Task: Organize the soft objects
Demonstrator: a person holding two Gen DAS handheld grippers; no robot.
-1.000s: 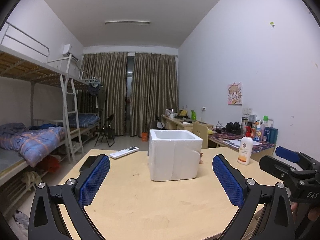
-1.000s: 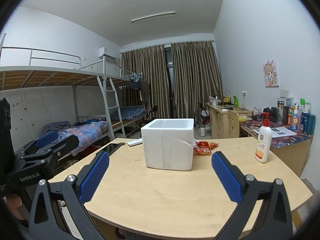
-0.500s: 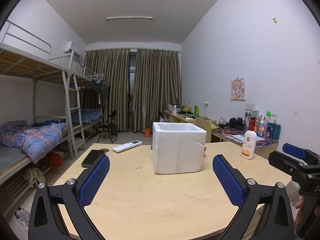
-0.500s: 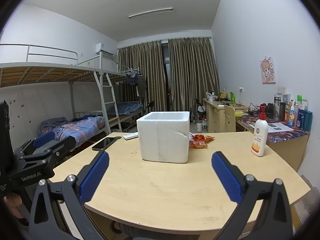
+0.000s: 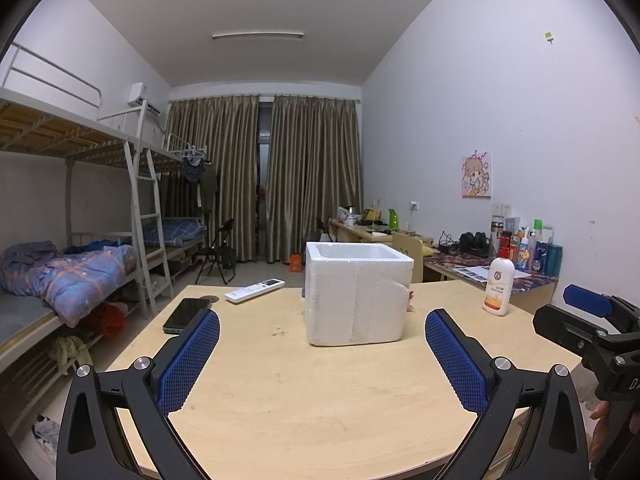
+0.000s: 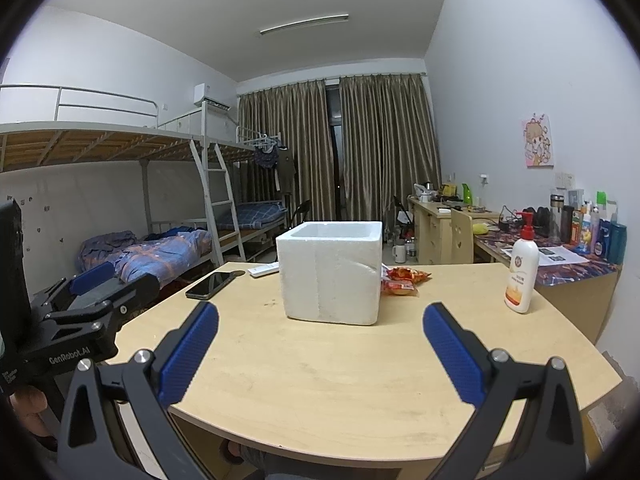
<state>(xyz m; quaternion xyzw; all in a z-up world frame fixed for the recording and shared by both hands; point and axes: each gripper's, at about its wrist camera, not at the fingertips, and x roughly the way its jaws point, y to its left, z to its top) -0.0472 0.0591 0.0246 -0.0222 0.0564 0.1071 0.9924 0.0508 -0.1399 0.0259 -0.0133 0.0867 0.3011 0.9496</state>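
A white foam box stands open-topped near the middle of the wooden table; it also shows in the right wrist view. Two orange-red snack packets lie just right of and behind the box. My left gripper is open and empty, in front of the box above the table's near part. My right gripper is open and empty, also in front of the box. Each gripper shows at the edge of the other's view.
A lotion pump bottle stands at the table's right. A black phone and a white remote lie at the far left. Bunk beds are at left, cluttered desks along the right wall.
Both grippers have pulled back and risen a little from the box, so more of the table shows, including the phone. Both stay open.
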